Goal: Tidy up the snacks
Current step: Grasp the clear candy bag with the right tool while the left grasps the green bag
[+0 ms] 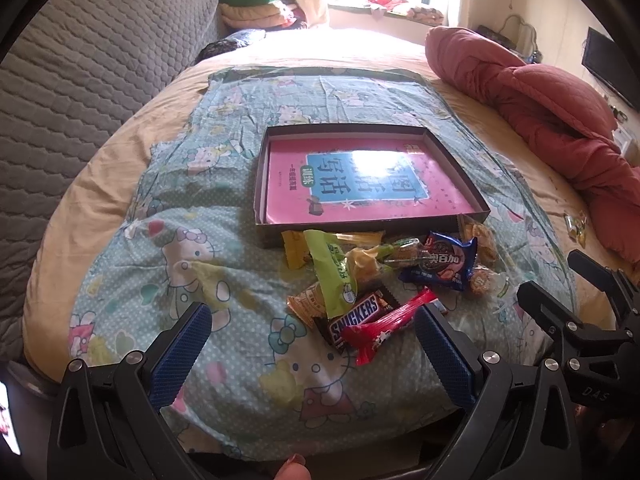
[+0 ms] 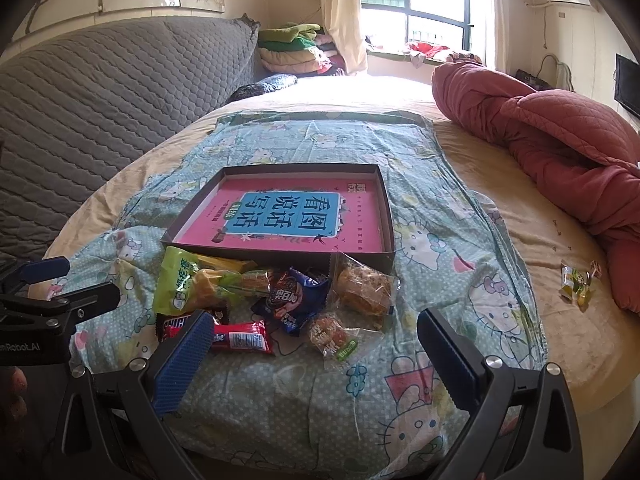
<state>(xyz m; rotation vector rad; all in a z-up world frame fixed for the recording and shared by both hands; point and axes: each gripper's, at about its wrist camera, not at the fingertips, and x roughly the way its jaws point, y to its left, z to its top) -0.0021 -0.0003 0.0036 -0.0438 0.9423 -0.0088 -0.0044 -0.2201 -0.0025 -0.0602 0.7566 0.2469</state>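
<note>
A shallow dark box (image 1: 468, 178) (image 2: 388, 216) with a pink book inside lies on a Hello Kitty cloth on the bed. A pile of wrapped snacks lies just in front of it: a Snickers bar (image 1: 356, 316) (image 2: 176, 322), a red wrapper (image 1: 384, 326) (image 2: 240, 338), a green packet (image 1: 334, 276) (image 2: 178, 280), a blue biscuit pack (image 1: 444, 266) (image 2: 292, 296), a clear-wrapped cake (image 2: 366, 290) and a small round sweet (image 2: 332, 334). My left gripper (image 1: 312, 344) is open, low before the pile. My right gripper (image 2: 316, 348) is open, empty, near the pile's front.
A rolled red quilt (image 1: 540, 100) (image 2: 560, 140) lies at the right. A few loose sweets (image 2: 578, 284) (image 1: 576, 226) lie on the beige sheet beside it. A grey padded headboard (image 2: 100, 92) is at the left. Folded blankets (image 2: 292, 48) are stacked at the back.
</note>
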